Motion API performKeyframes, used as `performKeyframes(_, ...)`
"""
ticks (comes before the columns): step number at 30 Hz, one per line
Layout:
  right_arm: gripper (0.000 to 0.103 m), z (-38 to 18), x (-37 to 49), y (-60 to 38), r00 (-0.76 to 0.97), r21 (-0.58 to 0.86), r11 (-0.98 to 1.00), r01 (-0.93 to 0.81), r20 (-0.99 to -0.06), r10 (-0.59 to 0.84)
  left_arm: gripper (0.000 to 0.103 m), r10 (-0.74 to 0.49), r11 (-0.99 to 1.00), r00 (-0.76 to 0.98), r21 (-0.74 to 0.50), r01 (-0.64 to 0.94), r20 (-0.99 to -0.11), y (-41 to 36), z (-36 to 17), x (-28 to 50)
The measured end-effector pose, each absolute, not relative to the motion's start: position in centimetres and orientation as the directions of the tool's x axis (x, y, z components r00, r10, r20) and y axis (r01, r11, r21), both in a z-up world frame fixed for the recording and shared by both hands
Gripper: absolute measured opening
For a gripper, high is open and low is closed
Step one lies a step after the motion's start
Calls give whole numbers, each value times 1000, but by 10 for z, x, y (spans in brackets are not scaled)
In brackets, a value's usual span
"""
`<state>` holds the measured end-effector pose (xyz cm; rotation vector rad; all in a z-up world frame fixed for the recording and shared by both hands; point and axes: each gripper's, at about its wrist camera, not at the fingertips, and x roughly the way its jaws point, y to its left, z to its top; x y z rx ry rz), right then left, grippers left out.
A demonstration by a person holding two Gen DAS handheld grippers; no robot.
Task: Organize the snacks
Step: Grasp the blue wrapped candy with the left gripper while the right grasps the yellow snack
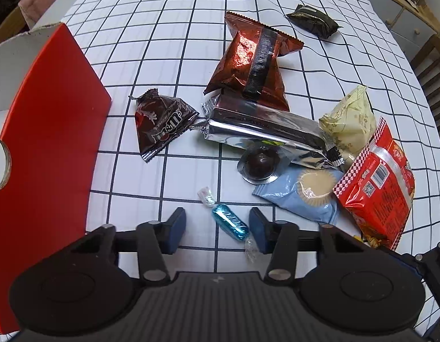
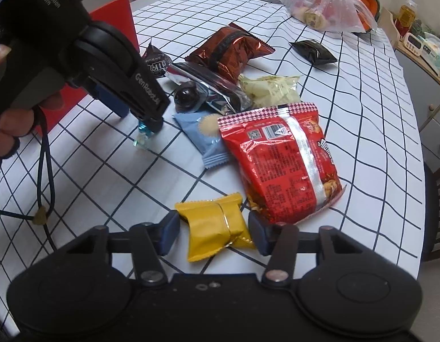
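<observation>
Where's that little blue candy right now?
The blue candy lies on the checked tablecloth between the left claw's fingers, just left of the pale blue cookie packet.

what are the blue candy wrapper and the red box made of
Blue candy: looks like shiny metallic foil with clear plastic twist ends; it glints and creases. Red box: seemingly matte cardboard, with a torn pale edge and a flat, dull face.

Black left tool (image 2: 134, 114), blue pads (image 1: 177, 229), white "GenRobot" lettering, dangling dark cord (image 2: 44, 154)
</observation>
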<state>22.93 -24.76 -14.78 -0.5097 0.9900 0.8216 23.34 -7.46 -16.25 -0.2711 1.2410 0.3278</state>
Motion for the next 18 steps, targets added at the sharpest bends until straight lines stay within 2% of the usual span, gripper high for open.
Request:
performKeyframes(4, 40, -147, 227, -249, 308, -22, 617, -787, -880, 362, 25, 115, 927, 292, -3, -375, -949, -74, -162, 230)
performKeyframes(8, 38, -146, 226, -251, 316, -13, 635, -772, -875, 366, 13, 104, 926, 301, -18, -377, -948, -67, -161, 226)
performKeyframes(18, 37, -123, 208, -262, 336, 49, 693, -719, -849, 409, 12, 31, 930, 332, -94, -355, -943, -55, -152, 203)
